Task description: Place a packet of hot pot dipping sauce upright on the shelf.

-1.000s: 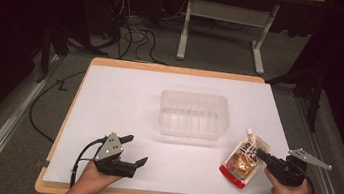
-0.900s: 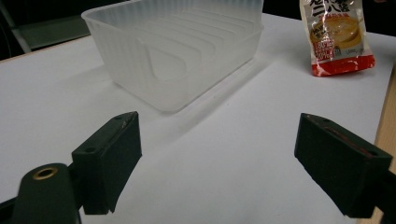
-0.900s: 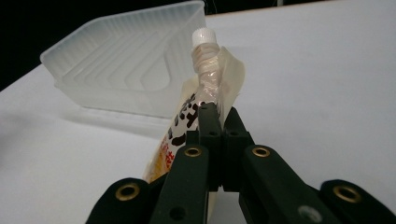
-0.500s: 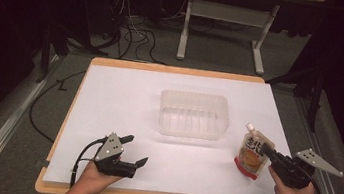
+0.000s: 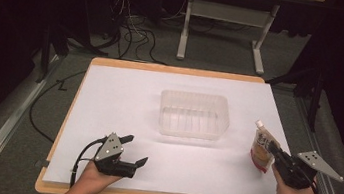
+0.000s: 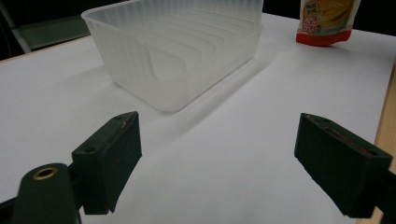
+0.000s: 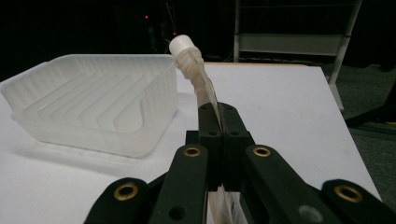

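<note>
Clear bin [image 5: 194,115] mid-table, spouted pouch [image 5: 261,149] pinched in right tool [image 5: 274,151]

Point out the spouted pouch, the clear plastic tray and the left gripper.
spouted pouch [image 5: 261,150]: high view, middle of its printed front.
clear plastic tray [image 5: 192,130]: high view, its near wall.
left gripper [image 5: 136,150]: high view, midway between its open jaws.

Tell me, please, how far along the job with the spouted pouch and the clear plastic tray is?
Done: the right gripper has shut on the pouch, holding it upright beside the clear tray. In hand: carrying it. Left: the tray holds nothing, so the pouch probably still goes in. The left gripper rests open on the white table.
</note>
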`<state>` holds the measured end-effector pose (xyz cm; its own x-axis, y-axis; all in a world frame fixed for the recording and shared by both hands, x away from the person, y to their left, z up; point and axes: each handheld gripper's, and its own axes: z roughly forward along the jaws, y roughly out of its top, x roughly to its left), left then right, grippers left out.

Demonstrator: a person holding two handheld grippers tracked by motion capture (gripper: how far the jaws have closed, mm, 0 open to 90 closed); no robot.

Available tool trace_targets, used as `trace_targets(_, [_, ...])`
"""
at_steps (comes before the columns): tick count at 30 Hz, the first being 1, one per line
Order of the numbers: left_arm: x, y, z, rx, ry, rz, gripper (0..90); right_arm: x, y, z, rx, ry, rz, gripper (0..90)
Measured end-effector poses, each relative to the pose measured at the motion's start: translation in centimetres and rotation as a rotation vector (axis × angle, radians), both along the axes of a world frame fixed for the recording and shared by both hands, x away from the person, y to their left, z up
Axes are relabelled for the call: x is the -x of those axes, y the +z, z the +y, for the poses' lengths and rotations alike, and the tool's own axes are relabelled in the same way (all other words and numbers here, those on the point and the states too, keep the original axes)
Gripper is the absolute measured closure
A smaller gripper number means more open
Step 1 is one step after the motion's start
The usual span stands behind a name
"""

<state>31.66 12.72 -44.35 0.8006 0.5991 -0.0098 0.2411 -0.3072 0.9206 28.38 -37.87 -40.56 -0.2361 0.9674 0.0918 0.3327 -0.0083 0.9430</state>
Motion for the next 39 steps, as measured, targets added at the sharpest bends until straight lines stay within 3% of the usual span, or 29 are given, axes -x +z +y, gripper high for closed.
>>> trace_targets(10, [0.0, 0.1, 0.1, 0.007, -0.002, 0.0, 15.4, 0.5, -0.3, -0.3, 0.004, 0.008, 0.047, 86.7])
trace_targets(25, [0.1, 0.1, 0.1, 0.005, -0.006, -0.004, 15.5, 0.3, -0.7, -0.6, 0.007, -0.007, 0.095, 89.9])
trace_targets(33, [0.0, 0.2, 0.1, 0.006, -0.007, -0.005, 15.5, 0.3, -0.6, -0.4, -0.029, -0.021, 0.092, 90.0])
trace_targets(39, [0.1, 0.2, 0.1, 0.008, -0.007, -0.007, 15.5, 0.6, 0.2, 0.7, -0.042, -0.027, 0.057, 90.0])
